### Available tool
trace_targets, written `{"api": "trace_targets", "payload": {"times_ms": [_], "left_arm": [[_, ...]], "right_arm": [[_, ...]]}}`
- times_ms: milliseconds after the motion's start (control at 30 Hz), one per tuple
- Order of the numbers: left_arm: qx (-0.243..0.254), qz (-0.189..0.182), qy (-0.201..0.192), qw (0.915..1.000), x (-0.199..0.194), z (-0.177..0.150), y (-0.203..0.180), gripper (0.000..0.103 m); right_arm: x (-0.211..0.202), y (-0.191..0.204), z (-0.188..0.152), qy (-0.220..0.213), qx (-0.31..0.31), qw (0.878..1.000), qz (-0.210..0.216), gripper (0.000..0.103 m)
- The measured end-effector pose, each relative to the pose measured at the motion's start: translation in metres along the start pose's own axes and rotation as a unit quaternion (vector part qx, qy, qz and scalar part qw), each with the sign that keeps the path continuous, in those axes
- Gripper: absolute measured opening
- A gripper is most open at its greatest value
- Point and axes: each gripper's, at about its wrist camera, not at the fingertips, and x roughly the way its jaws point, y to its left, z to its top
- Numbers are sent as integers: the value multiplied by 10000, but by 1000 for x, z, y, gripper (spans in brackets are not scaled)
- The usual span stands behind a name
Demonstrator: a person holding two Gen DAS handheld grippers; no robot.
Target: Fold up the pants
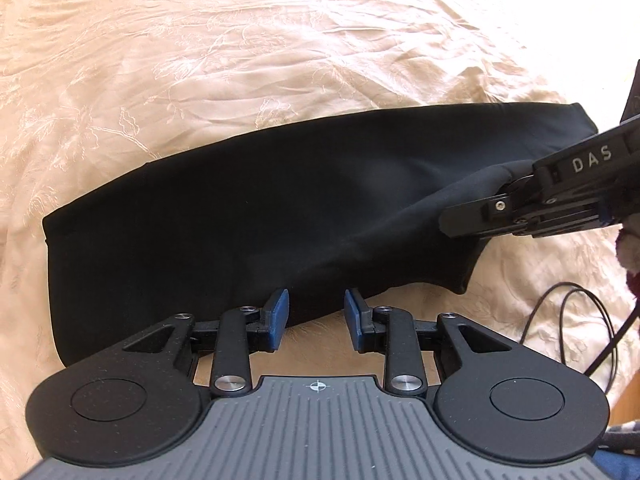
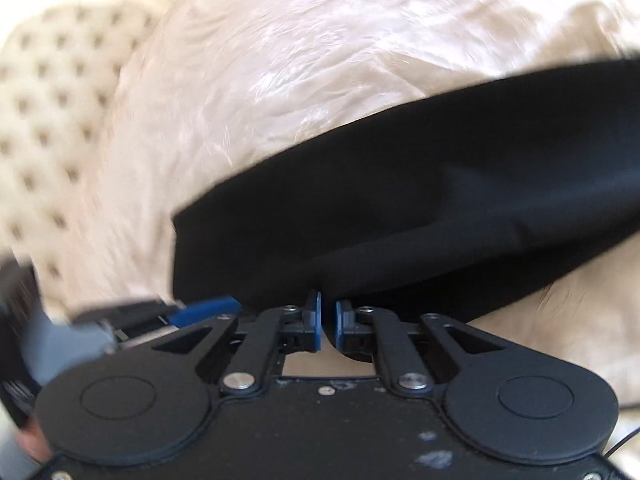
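Black stretchy fabric is what you have in the right gripper (image 2: 328, 322): its blue pads are pinched nearly together on a bunched edge of the black, matte, already doubled-over pants (image 1: 256, 216), which lie across the middle of the left wrist view on the cream embroidered bedspread (image 1: 200, 60). In that view the pinch sits at the right of the frame, where the cloth is pulled up into a small peak.

Your left gripper (image 1: 316, 314) stands partly open at the near hem, at the bottom centre of the frame, with nothing between its blue pads (image 1: 280, 312); whether they touch the cloth I cannot tell.

My worry is the pinch: it looks thin, so only the top layer may be caught and the lower layers could stay behind. The knit looks slippery and limp, so it may slide out or sag into a crooked fold. The satiny, wrinkled bedspread could drag along and get nipped by your left gripper. A thin black cable (image 1: 568, 320) loops at the lower right of the frame and could snag.
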Motion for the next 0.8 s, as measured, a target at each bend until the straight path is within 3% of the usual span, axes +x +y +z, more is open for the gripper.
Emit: {"api": "trace_targets", "payload": {"times_ms": [100, 267, 400, 433, 533, 600, 733, 800], "left_arm": [[-39, -16, -56, 10000, -2, 3, 2, 30], [107, 62, 95, 9999, 19, 2, -1, 31], [151, 409, 719, 9965, 51, -11, 6, 31], [138, 461, 753, 9960, 54, -16, 8, 31], [-99, 290, 648, 9974, 48, -22, 19, 31], [-198, 265, 571, 9978, 41, -22, 25, 31], [-291, 485, 171, 9983, 27, -26, 34, 31], [-434, 682, 162, 9966, 28, -29, 42, 32]], "right_arm": [[7, -13, 5, 580, 470, 9970, -203, 5], [42, -17, -22, 972, -22, 9885, -1154, 5], [44, -9, -37, 750, -122, 9892, -1256, 10], [38, -7, -39, 729, -150, 9890, -1281, 17], [18, 8, -47, 511, -581, 9856, -1503, 21], [0, 24, -54, 63, -1147, 9803, -1609, 20], [-12, 40, -63, -747, -1894, 9650, -1652, 19], [1, 38, -64, -836, -2109, 9569, -1812, 18]]}}
